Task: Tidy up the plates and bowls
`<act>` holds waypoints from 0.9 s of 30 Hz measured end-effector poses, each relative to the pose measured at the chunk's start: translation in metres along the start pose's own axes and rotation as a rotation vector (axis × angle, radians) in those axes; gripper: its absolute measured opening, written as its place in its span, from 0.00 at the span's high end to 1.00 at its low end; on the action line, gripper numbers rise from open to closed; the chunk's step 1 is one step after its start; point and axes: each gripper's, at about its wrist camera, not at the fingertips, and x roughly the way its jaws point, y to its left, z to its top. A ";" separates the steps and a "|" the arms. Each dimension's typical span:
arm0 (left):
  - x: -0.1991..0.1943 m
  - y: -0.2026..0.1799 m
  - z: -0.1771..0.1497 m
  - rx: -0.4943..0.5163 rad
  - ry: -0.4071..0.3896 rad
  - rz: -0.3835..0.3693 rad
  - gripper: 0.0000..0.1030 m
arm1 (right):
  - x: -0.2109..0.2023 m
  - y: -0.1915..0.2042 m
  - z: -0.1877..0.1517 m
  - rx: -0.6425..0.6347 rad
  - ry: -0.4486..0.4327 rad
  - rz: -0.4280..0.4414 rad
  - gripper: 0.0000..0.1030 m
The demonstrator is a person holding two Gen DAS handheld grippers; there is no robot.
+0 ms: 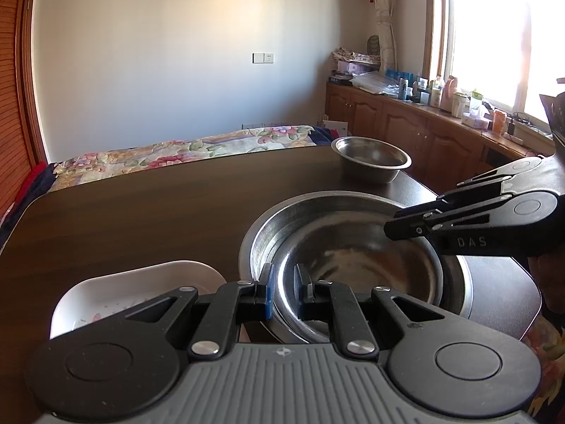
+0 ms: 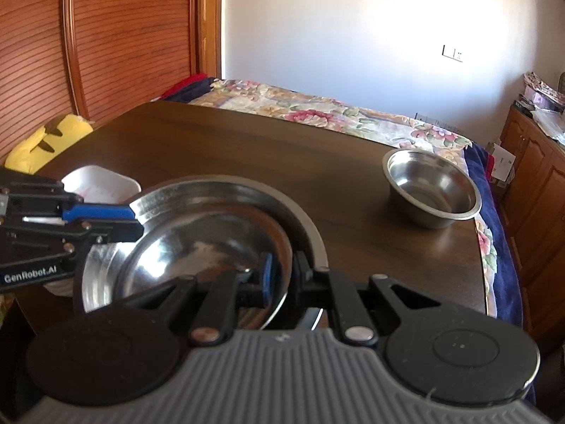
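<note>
Both clamped on one steel bowl (image 1: pixel 356 265) – left gripper (image 1: pixel 285 291) near rim, right gripper (image 2: pixel 282 275) opposite rim – above wider steel plate (image 1: pixel 459 282) on tabletop (image 1: pixel 141 212); smaller bowl (image 1: pixel 372 159) far right.

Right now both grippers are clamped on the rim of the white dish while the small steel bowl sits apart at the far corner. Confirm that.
Not the white dish. Both wrist views show the left gripper and right gripper clamped on the rim of the large steel bowl. The small steel bowl does sit apart at the far corner.
</note>
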 end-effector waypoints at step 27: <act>0.012 -0.015 0.044 0.043 -0.039 0.004 0.85 | -0.026 -0.069 0.005 0.136 -0.205 -0.051 0.87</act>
